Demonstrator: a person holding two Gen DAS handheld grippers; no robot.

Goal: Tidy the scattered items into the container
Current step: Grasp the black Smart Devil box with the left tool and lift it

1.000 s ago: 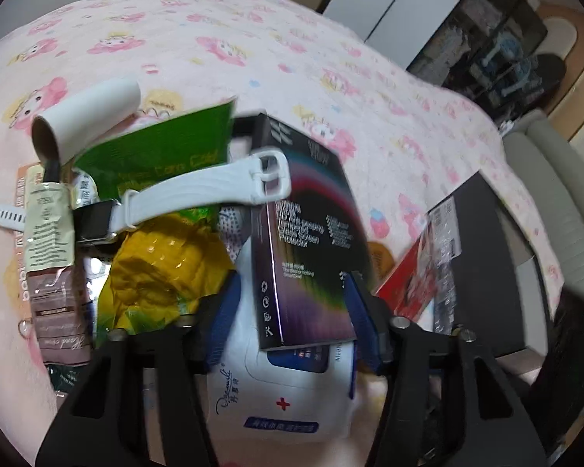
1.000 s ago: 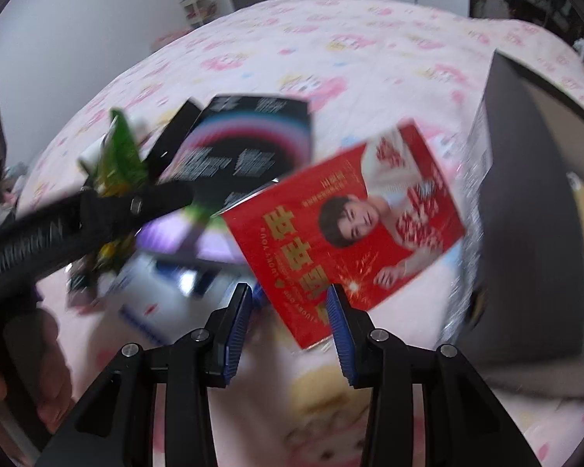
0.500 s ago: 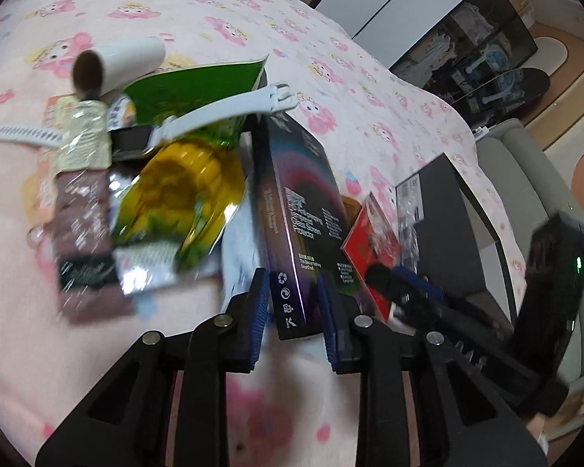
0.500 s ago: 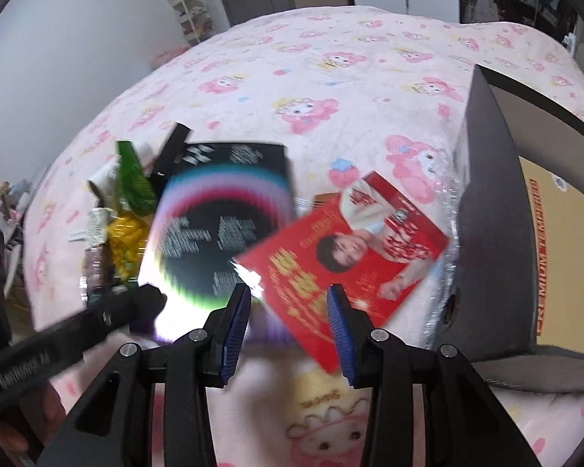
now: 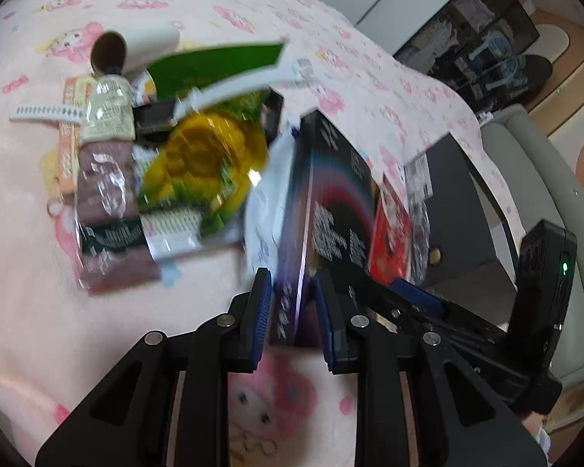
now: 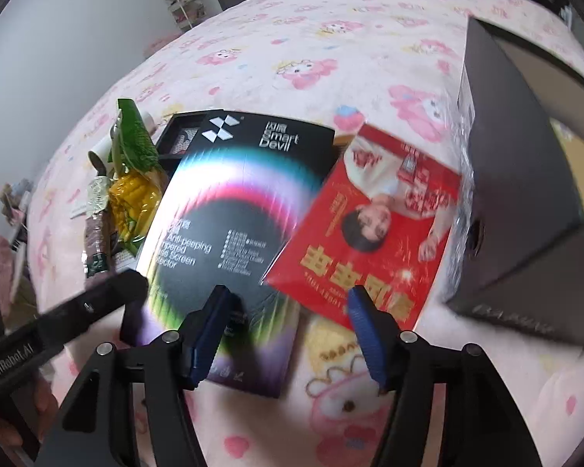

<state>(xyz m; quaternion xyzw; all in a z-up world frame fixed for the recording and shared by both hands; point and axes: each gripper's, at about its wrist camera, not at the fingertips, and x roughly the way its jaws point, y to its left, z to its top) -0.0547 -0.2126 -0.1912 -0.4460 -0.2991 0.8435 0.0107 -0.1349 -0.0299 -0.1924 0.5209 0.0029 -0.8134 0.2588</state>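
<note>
The left tongs (image 5: pixel 292 303) pinch the black box's (image 5: pixel 331 210) edge; motion blur smears its print. Beside the box, the right tongs (image 6: pixel 288 330) gape over a red packet (image 6: pixel 373 233), the container (image 6: pixel 521 194) cut off beyond.

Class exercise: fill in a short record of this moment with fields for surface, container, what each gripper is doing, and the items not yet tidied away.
surface: pink cartoon-print bedspread
container: dark open box, on the right
left gripper: fingers closed on the edge of the black screen protector box, tilting it up
right gripper: open, holding nothing, fingers either side of the red packet
left to tidy: yellow corn packet, brown snack bar, cardboard tube, white watch strap
</note>
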